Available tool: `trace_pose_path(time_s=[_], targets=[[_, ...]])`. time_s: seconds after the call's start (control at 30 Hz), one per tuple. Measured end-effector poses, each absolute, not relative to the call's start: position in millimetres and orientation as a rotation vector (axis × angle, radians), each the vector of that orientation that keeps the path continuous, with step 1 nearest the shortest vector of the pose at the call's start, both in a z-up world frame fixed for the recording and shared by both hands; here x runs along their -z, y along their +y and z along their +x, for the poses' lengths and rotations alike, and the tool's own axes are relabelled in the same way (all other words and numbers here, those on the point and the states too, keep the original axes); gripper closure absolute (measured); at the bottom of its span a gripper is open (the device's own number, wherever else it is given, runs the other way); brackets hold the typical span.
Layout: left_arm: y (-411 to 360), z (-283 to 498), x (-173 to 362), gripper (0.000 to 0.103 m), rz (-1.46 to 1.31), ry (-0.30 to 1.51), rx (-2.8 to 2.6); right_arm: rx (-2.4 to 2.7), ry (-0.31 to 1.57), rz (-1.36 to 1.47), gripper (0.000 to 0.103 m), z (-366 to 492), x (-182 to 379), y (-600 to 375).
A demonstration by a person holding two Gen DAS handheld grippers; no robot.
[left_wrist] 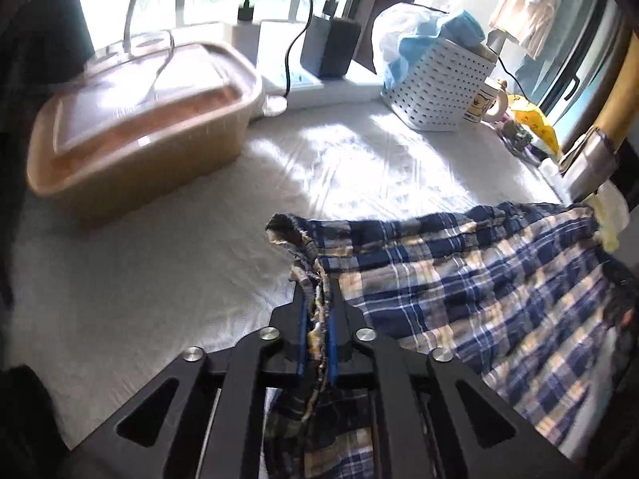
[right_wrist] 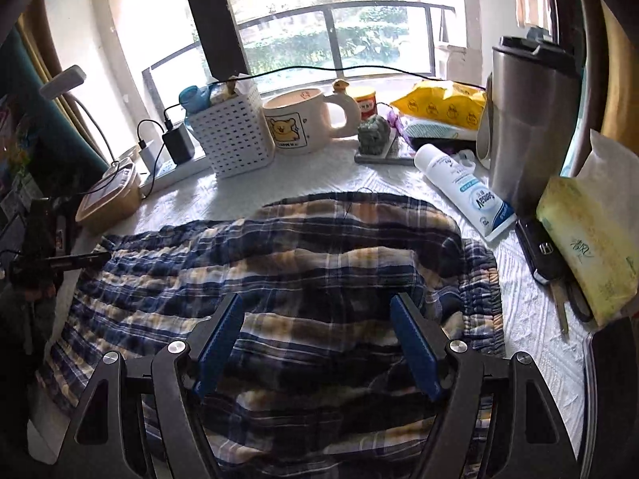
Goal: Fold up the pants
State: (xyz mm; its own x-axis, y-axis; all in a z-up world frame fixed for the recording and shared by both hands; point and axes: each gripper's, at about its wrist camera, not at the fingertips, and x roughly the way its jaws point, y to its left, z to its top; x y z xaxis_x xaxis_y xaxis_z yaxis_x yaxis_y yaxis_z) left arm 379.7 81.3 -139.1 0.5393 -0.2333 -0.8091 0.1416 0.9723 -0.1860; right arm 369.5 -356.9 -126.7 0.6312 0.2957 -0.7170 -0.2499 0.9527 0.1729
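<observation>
Blue, white and yellow plaid pants (right_wrist: 303,263) lie spread on the white-covered table (left_wrist: 159,279). In the left wrist view my left gripper (left_wrist: 317,279) is shut on a bunched edge of the pants (left_wrist: 459,279), lifting that corner slightly off the table. In the right wrist view my right gripper (right_wrist: 317,303) is open, its blue pads (right_wrist: 223,327) wide apart just above the middle of the pants, holding nothing. The elastic waistband (right_wrist: 479,295) lies at the right. The left gripper shows at the pants' left end (right_wrist: 80,259).
A tan lidded container (left_wrist: 139,127) stands at the left. A white perforated basket (right_wrist: 235,135), bear mug (right_wrist: 295,123), chargers (right_wrist: 177,141), lotion tube (right_wrist: 463,187), steel tumbler (right_wrist: 527,119), tissue pack (right_wrist: 591,247) and car key (right_wrist: 543,255) crowd the back and right.
</observation>
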Motion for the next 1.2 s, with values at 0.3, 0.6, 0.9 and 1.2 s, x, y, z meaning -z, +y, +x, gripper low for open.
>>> trace_pose_path(time_s=[0.3,0.6,0.9,1.2], targets=[[66,377,133,0.096,0.185,0.826,0.054,-0.328,0.843,0.058,0.026,370,138,-358],[96,360,106,0.048,0.111,0.784,-0.062,-0.338,0.826,0.027,0.025,373,123,-355],[33,314,104,0.047,0.076,0.823,0.237,-0.355,1.001,-0.12,0.061,450,149,-334],[21,289,133,0.047,0.062,0.919,0.25,-0.341,0.926,-0.197,0.06,420,127,-307]])
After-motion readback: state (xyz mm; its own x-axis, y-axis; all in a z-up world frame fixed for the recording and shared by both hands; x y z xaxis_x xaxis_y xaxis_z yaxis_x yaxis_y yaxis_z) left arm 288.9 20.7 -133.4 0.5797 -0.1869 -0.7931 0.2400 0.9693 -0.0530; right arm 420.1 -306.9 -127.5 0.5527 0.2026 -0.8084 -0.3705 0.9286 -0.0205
